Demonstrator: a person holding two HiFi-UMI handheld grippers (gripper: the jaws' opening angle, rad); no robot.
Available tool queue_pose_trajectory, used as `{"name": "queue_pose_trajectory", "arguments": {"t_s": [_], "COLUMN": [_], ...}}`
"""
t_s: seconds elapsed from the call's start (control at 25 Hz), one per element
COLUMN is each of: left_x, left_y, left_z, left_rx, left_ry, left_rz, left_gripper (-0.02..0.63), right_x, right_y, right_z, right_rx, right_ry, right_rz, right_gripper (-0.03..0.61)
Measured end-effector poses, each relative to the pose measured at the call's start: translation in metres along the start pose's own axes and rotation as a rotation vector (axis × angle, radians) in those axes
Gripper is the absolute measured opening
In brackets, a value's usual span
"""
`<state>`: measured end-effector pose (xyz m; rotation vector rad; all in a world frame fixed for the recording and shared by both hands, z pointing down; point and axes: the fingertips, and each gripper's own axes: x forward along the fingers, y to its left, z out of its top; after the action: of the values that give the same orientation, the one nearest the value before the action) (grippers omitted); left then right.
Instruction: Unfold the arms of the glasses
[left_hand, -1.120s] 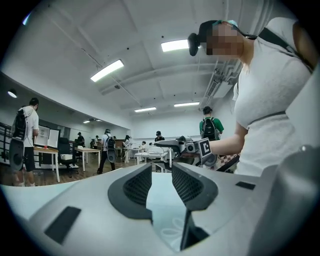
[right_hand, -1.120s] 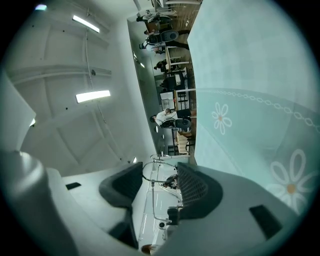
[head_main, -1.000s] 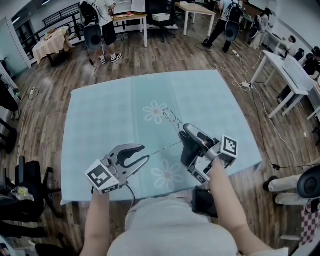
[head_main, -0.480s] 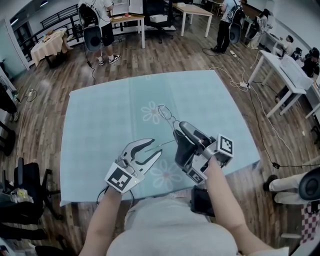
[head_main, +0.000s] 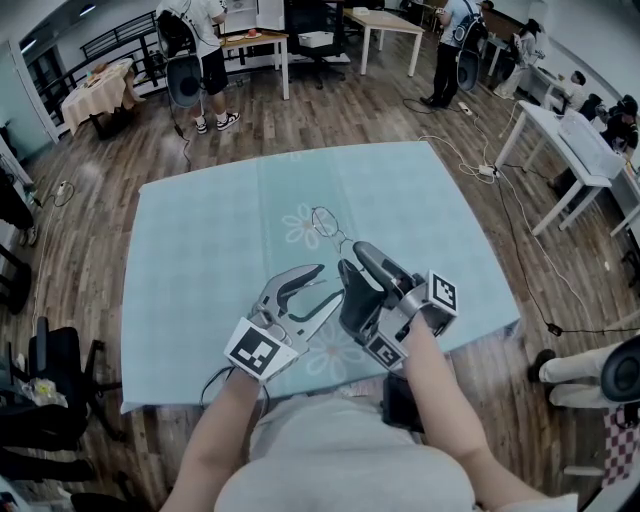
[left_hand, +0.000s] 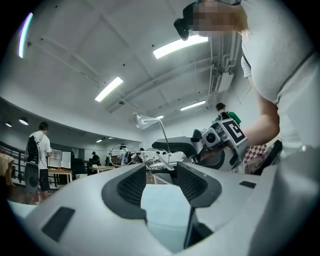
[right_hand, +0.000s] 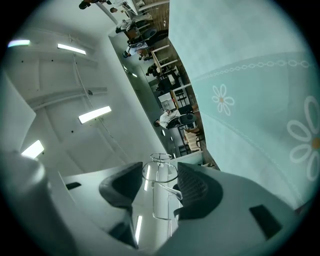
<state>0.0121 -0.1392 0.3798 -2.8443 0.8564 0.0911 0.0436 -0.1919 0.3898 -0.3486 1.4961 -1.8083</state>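
Thin wire-framed glasses (head_main: 325, 220) hang above the table, with my right gripper (head_main: 352, 262) shut on them. In the right gripper view a round lens rim (right_hand: 160, 172) stands between the two pads. My left gripper (head_main: 330, 283) sits close against the right one, pointing at it, and its jaws have just been opening. In the left gripper view the glasses (left_hand: 125, 152) float ahead of the open left gripper (left_hand: 162, 167). One thin arm (left_hand: 164, 145) rises over the gap, its tip (left_hand: 142, 121) up in the air. The pads do not press on it.
The table wears a light blue cloth (head_main: 200, 240) with white flower prints. Its front edge lies just below both grippers. People stand by tables (head_main: 255, 38) far behind. A white table (head_main: 570, 135) and floor cables (head_main: 500, 175) are at the right.
My left gripper has moved right and up, from well apart to right beside the right gripper, and its jaws have widened. The glasses have shifted slightly left with the right gripper's roll.
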Motion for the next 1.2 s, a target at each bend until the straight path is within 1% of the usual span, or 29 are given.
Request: {"name": "queue_pose_trajectory", "arguments": {"t_s": [0.2, 0.28, 0.44, 0.6, 0.72, 0.8, 0.88, 0.96, 1.04, 1.12, 1.2], "left_x": [0.005, 0.007, 0.011, 0.014, 0.014, 0.015, 0.015, 0.016, 0.017, 0.019, 0.019], "left_y": [0.001, 0.004, 0.007, 0.009, 0.013, 0.014, 0.013, 0.014, 0.012, 0.009, 0.01], "left_z": [0.001, 0.001, 0.003, 0.003, 0.0, 0.0, 0.002, 0.005, 0.005, 0.003, 0.0], "left_rx": [-0.019, -0.039, -0.092, -0.146, -0.229, -0.292, -0.354, -0.389, -0.38, -0.348, -0.317], "left_ry": [0.003, 0.004, -0.013, -0.03, -0.025, -0.03, -0.05, -0.078, -0.085, -0.078, -0.076], "left_rz": [0.007, 0.007, 0.007, 0.012, 0.003, -0.024, -0.055, -0.068, -0.074, -0.072, -0.044], "left_gripper": [0.192, 0.195, 0.214, 0.225, 0.242, 0.252, 0.252, 0.252, 0.25, 0.236, 0.168], "right_x": [0.002, 0.003, 0.005, 0.006, 0.007, 0.008, 0.009, 0.008, 0.007, 0.008, 0.008], "right_y": [0.003, 0.005, 0.013, 0.015, 0.017, 0.017, 0.016, 0.014, 0.011, 0.009, 0.009], "right_z": [-0.002, -0.004, -0.009, -0.008, -0.01, -0.012, -0.013, -0.012, -0.01, -0.01, -0.01], "right_rx": [-0.019, -0.069, -0.204, -0.223, -0.227, -0.228, -0.222, -0.21, -0.204, -0.198, -0.185], "right_ry": [0.016, 0.044, 0.096, 0.095, 0.108, 0.124, 0.135, 0.135, 0.134, 0.134, 0.132], "right_rz": [-0.002, -0.017, -0.049, -0.042, -0.028, -0.021, -0.015, -0.012, -0.013, -0.012, -0.006], "right_gripper": [0.224, 0.224, 0.224, 0.224, 0.224, 0.224, 0.224, 0.225, 0.225, 0.225, 0.225]}}
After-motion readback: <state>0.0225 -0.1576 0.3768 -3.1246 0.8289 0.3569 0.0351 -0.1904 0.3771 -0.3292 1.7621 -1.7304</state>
